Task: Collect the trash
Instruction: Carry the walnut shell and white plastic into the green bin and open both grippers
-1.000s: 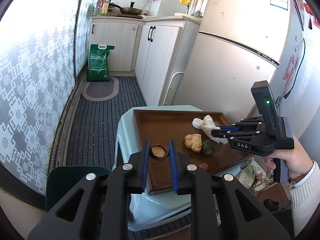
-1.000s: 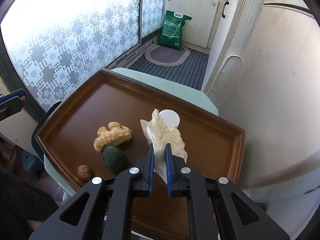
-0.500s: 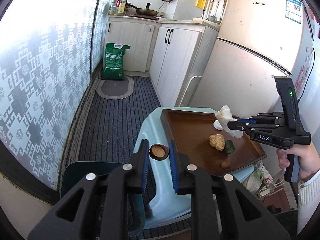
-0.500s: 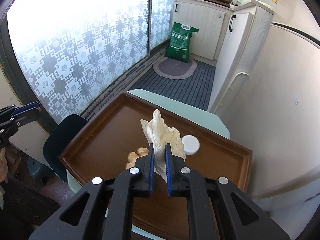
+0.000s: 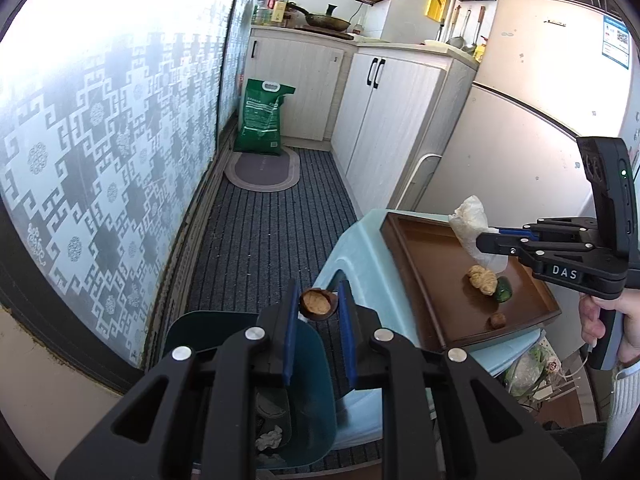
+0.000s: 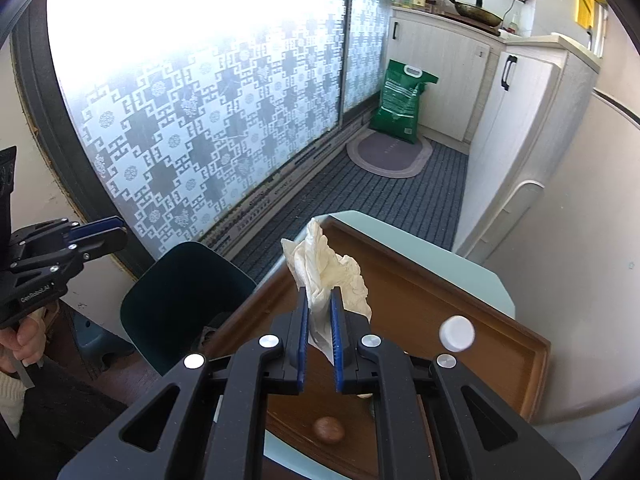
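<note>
My left gripper (image 5: 319, 298) is shut on a brown half nut shell (image 5: 316, 304), held above the open dark teal bin (image 5: 308, 364). Crumpled paper (image 5: 270, 438) lies at the bin's bottom. My right gripper (image 6: 319, 306) is shut on a crumpled white tissue (image 6: 324, 264), lifted above the brown tray (image 6: 420, 292) near its left edge. In the left wrist view the right gripper (image 5: 486, 242) and tissue (image 5: 470, 218) hang over the tray (image 5: 424, 280). On the tray lie a ginger piece (image 5: 483, 278), a dark green item (image 5: 504, 290), a brown nut (image 6: 329, 430) and a white cap (image 6: 457, 333).
The tray sits on a pale blue table (image 5: 360, 272), with the bin (image 6: 180, 300) on the floor at its left. A patterned glass door (image 6: 208, 120) lines the left side. White cabinets (image 5: 392, 120), a fridge (image 5: 520, 140), a green bag (image 5: 260, 120) and an oval mat (image 5: 262, 170) stand beyond.
My left gripper carried the nut shell off the tray to above the bin. My right gripper lifted the tissue off the tray and moved it toward the bin side.
</note>
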The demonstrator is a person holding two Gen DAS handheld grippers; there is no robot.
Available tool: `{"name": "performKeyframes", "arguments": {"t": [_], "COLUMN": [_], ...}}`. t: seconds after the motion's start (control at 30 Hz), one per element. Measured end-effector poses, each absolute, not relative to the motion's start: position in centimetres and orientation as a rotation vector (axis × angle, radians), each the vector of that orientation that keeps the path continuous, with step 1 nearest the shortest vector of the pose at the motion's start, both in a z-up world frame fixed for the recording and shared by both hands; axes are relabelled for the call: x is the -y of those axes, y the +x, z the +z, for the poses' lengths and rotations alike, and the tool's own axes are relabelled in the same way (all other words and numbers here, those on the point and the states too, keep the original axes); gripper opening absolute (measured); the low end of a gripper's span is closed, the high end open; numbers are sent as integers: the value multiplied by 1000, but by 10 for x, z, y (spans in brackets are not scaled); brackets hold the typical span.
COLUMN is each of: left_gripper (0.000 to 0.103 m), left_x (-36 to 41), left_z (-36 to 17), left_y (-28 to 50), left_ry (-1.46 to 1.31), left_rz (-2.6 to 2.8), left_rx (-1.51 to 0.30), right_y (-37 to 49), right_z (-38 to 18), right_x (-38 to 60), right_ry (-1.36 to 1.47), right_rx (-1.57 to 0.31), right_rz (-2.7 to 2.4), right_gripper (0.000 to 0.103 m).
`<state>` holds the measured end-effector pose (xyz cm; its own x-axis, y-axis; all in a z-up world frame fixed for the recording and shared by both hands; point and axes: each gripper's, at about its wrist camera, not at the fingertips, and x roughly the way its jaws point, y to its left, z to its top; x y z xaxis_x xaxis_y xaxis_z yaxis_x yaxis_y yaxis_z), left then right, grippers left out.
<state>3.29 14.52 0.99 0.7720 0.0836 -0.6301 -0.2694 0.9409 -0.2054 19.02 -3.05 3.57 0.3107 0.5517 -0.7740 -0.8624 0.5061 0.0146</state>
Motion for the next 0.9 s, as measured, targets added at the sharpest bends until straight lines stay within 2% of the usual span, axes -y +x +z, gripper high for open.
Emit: {"name": "performKeyframes", "arguments": {"t": [0.43,0.9], "left_gripper": [21,21], "left_x": [-185,-216], "left_z": [-27,-102], "left_y": [21,18], "left_ry": [-320,-352], "left_rz": [264,322], "left_rx": [-760,-936], "right_y": [164,125], "right_z": [25,-9], "right_x": [-21,-81], "right_ry": [-417,-471], "right_rx": [-858,-977], "right_rz": [1085,1187], "right_gripper": [10,10]}}
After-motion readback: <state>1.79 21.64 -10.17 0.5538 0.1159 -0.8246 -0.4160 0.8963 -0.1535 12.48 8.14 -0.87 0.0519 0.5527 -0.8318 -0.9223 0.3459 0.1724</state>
